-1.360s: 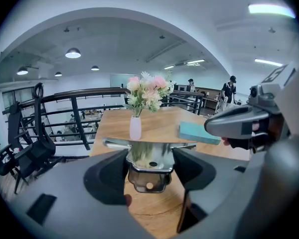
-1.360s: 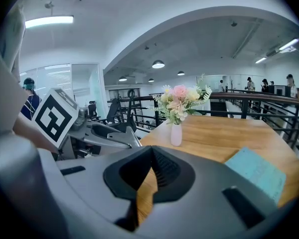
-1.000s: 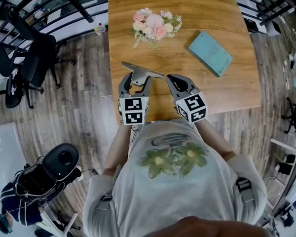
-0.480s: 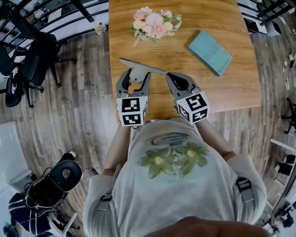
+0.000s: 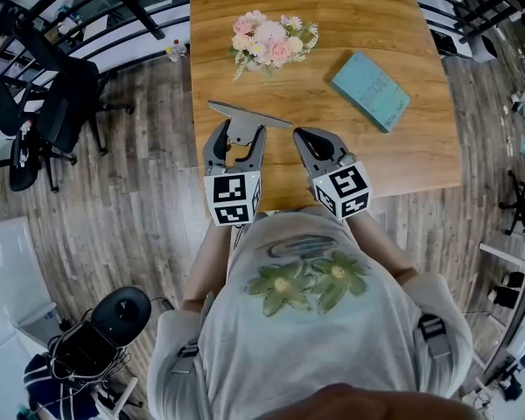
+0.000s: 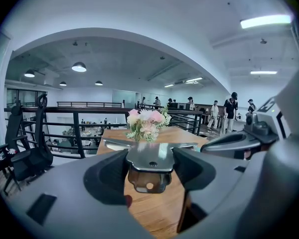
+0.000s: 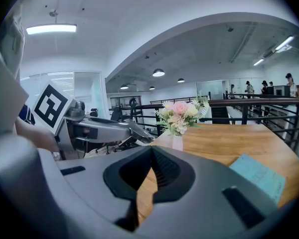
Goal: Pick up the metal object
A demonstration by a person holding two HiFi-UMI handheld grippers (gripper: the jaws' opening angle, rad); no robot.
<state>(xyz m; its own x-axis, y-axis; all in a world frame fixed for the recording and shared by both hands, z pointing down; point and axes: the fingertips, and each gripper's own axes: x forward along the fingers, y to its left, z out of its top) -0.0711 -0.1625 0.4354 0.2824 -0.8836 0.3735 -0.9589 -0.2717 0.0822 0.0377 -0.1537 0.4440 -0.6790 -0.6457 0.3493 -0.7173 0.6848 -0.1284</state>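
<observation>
The metal object [image 5: 248, 122] is a flat T-shaped steel plate with a long crossbar. My left gripper [image 5: 236, 142] is shut on its stem and holds it off the wooden table [image 5: 332, 147] near the front left. In the left gripper view the metal object [image 6: 150, 158] sits clamped between the jaws, crossbar level, with the table well below it. Just to the right, my right gripper [image 5: 313, 145] is shut with nothing in it. Its jaws meet in the right gripper view [image 7: 150, 173].
A bunch of pink and white flowers [image 5: 271, 42] lies further back on the table. A teal book [image 5: 371, 91] lies at the right. Office chairs [image 5: 44, 112] stand on the wooden floor left of the table. People stand far off beyond a railing [image 6: 224, 114].
My left gripper has carried the metal object a little further forward and up, away from the table's front edge. The right gripper has barely moved.
</observation>
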